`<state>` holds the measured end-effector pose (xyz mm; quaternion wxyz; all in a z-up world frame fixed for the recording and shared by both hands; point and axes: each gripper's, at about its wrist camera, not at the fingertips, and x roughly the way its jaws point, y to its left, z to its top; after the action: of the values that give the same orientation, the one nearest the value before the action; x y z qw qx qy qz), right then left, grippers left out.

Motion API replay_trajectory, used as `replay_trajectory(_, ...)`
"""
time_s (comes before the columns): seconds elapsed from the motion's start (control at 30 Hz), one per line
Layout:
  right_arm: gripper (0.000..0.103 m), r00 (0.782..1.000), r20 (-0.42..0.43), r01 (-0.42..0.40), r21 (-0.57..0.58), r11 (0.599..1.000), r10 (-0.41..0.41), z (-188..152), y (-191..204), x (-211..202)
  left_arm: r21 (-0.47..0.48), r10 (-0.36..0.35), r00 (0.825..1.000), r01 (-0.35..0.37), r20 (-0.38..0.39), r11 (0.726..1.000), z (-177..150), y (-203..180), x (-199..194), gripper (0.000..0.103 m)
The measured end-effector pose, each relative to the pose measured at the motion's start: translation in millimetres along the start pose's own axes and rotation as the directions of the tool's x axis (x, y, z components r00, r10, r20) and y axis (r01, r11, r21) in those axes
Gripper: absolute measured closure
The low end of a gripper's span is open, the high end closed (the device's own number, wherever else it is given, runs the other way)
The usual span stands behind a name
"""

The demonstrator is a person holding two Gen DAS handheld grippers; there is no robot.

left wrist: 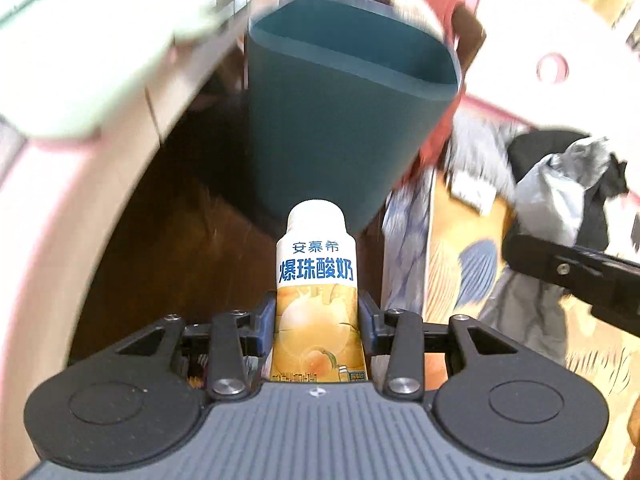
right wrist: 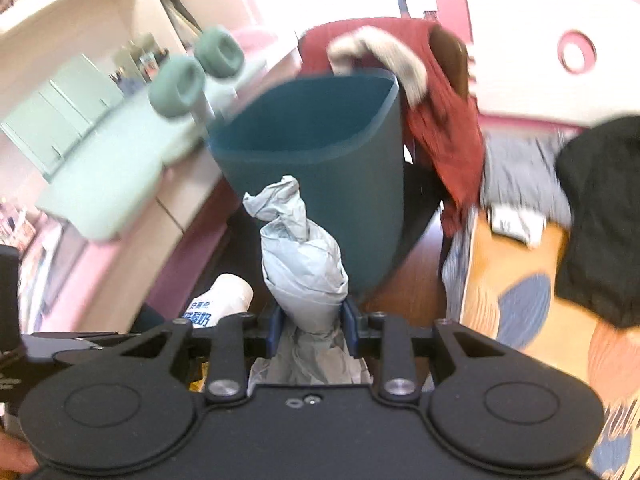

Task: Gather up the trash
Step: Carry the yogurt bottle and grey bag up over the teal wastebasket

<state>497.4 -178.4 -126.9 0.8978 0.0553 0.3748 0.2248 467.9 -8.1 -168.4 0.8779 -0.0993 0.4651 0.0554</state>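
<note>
Left wrist view
Left gripper [left wrist: 317, 322]: jaws narrowed onto a yogurt bottle [left wrist: 316, 292], one blue pad against each side of its orange label.
Yogurt bottle: upright between the jaws, white cap end pointing far, blue print on its white upper part.
Trash bin [left wrist: 340, 120]: dark teal, open-topped, straight beyond the bottle, tilted in the picture; its lower end appears just behind the bottle's cap.
Red garment [left wrist: 436, 4]: draped behind the bin's far rim.
Right gripper [left wrist: 576, 272]: dark body entering from the right edge, carrying a crumpled grey bag [left wrist: 560, 196].
Floor [left wrist: 180, 240]: dark brown wood to the left of the bin.

Right wrist view
Right gripper [right wrist: 311, 326]: jaws drawn in on the crumpled grey bag [right wrist: 302, 264], squeezing its waist.
Grey bag: twisted top standing up in front of the bin's near wall.
Trash bin [right wrist: 320, 152]: mouth open toward the camera, just beyond the bag.
Yogurt bottle [right wrist: 224, 300]: low and to the left of the bag, near it.
Red garment [right wrist: 444, 120]: hanging to the right of the bin.
Black cloth [right wrist: 600, 208]: at far right.
</note>
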Motion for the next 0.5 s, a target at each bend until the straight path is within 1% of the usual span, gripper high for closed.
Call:
replay_trajectory(0.17, 0.074, 0.999, 0.048, 0.009, 0.002, 1.000, -0.009, 45, 10, -7, 0.016, -0.029, 0.995, 0.028, 0.100, 0.999, 49, -5, -31, 0.063)
replay_trajectory(0.27, 0.074, 0.997, 0.079, 0.024, 0.000, 1.000, -0.024, 66, 15, 0, 0.026, -0.066, 0.984, 0.063, 0.167, 0.998, 81, -6, -42, 0.063)
replay_trajectory(0.43, 0.074, 0.994, 0.102, 0.047, 0.001, 0.999, -0.046, 107, 22, 25, 0.070, -0.091, 0.970, 0.077, 0.225, 0.995, 131, -9, -42, 0.063)
replay_trajectory(0.5, 0.074, 0.993, 0.106, 0.059, 0.021, 0.998, -0.060, 121, 21, 37, 0.085, -0.091, 0.966, 0.072, 0.241, 0.994, 152, -9, -36, 0.063)
